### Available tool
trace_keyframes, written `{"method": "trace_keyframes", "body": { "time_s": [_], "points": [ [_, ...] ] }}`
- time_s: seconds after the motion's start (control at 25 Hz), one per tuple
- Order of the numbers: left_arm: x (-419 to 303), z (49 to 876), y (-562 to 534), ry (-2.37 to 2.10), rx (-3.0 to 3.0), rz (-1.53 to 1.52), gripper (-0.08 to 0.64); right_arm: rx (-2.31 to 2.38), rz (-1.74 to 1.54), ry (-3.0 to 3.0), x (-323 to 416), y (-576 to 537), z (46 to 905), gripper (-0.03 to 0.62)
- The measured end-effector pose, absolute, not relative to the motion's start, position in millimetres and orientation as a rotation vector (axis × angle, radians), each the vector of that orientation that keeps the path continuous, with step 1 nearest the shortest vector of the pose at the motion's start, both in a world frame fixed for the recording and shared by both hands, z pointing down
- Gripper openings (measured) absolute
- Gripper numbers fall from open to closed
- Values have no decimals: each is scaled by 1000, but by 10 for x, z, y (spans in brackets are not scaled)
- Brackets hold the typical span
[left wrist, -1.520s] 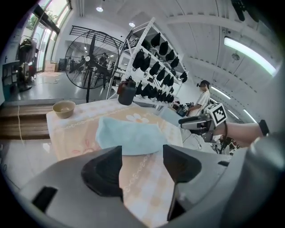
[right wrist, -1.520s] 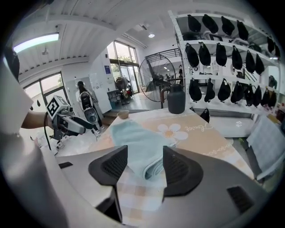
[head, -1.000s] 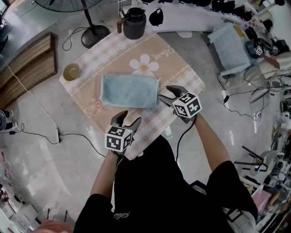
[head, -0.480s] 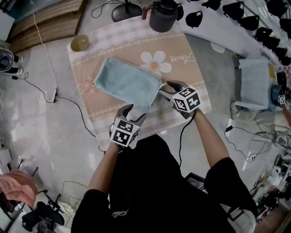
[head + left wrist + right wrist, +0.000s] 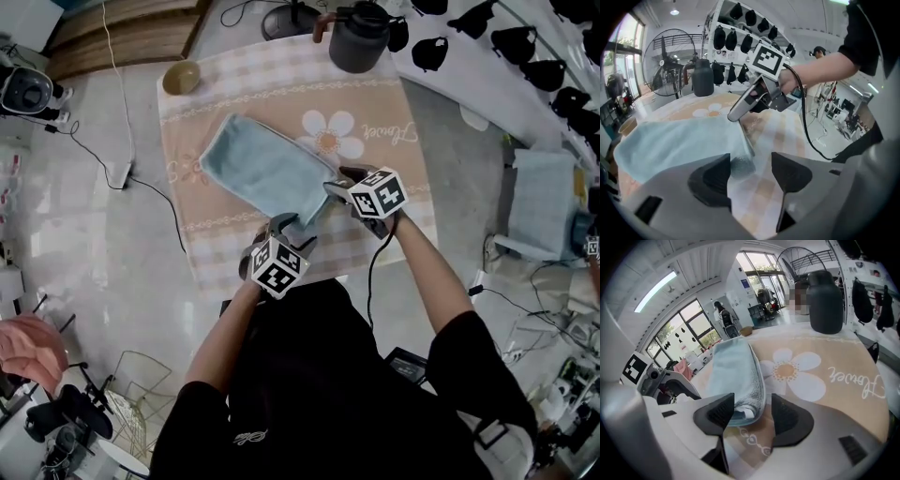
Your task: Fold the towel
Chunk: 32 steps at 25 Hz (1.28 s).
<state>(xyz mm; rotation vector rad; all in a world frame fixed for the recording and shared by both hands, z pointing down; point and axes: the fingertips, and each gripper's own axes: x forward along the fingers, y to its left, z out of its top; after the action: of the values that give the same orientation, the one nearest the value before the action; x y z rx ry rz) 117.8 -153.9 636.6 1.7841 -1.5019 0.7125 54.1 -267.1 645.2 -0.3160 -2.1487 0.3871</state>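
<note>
A light blue towel (image 5: 267, 173) lies folded and askew on a peach checked tablecloth (image 5: 375, 112) with a white flower print. My left gripper (image 5: 289, 226) is open at the towel's near corner; in the left gripper view that corner (image 5: 740, 164) sits between the jaws, close to the left one. My right gripper (image 5: 335, 187) is open at the towel's right corner, with the rolled towel edge (image 5: 745, 404) lying between its jaws. Neither pair of jaws presses the cloth. The right gripper (image 5: 740, 105) also shows in the left gripper view, just past the towel (image 5: 679, 140).
A dark jug (image 5: 361, 37) stands at the table's far edge and a small bowl (image 5: 180, 77) at its far left corner. Cables and a power strip (image 5: 120, 173) lie on the floor to the left. A shelf with black items (image 5: 525, 47) runs along the right.
Both grippers have moved forward from the table's near edge to the towel's near corners. The head camera has shifted, so the table now looks more turned.
</note>
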Motion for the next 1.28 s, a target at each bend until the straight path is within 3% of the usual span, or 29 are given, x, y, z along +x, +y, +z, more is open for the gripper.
{"method": "trace_keyframes", "body": {
  "time_s": [0.64, 0.72, 0.8, 0.92, 1.28],
  "points": [
    [1138, 6727, -1476, -1434, 1790, 886, 244, -292, 268, -2072, 569, -2623, 6728, 224],
    [1120, 6735, -1448, -1447, 1772, 829, 209, -298, 239, -2062, 581, -2568, 6741, 179],
    [1071, 6740, -1413, -1463, 1741, 761, 140, -292, 229, -2062, 580, -2536, 6750, 170],
    [1022, 6727, -1378, -1490, 1704, 652, 99, -282, 259, -2063, 586, -2522, 6745, 160],
    [1059, 6715, -1249, -1505, 1653, 530, 66, -306, 318, -2036, 685, -2366, 6724, 106]
  ]
}}
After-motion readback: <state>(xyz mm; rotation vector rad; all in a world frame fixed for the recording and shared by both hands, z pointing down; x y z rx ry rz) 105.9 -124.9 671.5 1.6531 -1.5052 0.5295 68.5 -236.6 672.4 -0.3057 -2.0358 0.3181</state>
